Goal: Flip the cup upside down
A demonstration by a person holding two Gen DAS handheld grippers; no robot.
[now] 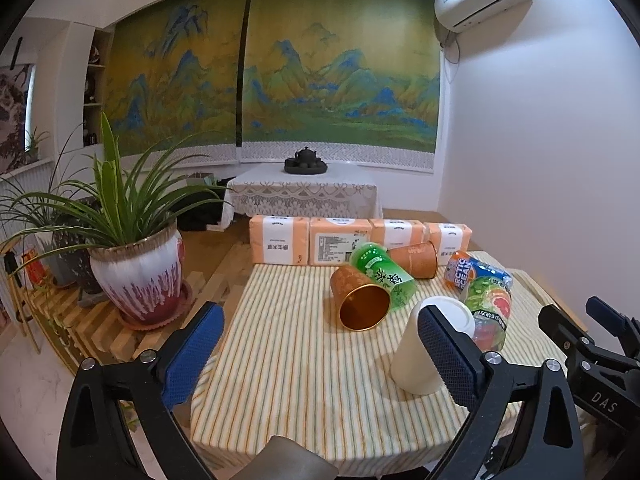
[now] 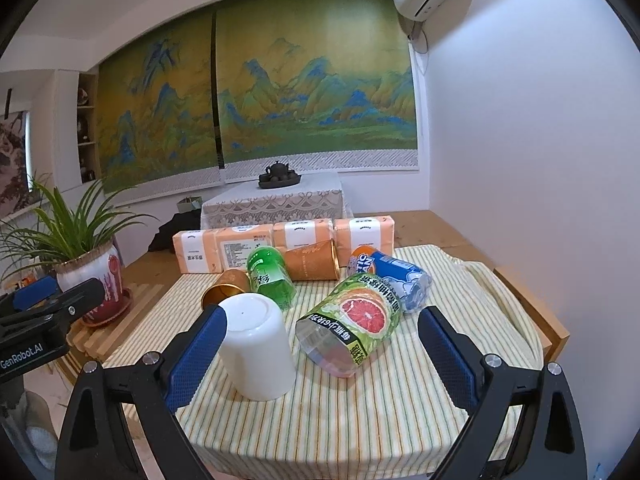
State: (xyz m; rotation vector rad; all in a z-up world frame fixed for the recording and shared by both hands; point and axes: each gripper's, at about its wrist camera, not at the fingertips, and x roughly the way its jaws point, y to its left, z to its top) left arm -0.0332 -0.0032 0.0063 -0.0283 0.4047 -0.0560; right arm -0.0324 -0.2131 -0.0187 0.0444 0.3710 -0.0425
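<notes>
- A plain white plastic cup (image 2: 258,346) stands upside down, mouth down, on a yellow-and-green striped tablecloth (image 2: 360,420)
- The right gripper (image 2: 322,354) is spread wide and holds nothing; its left blue pad sits just beside the cup (contact unclear)
- The left gripper (image 1: 320,354) is likewise wide open and empty; its right pad overlaps the cup (image 1: 424,354) in view
- Near the cup lies a clear bottle with a grapefruit label (image 2: 352,324); behind it, a green bottle (image 2: 270,276), two orange metallic cups (image 2: 226,288) on their sides, and a blue-and-orange can (image 2: 394,278)
- Orange tissue packs (image 2: 280,242) line the far edge
</notes>
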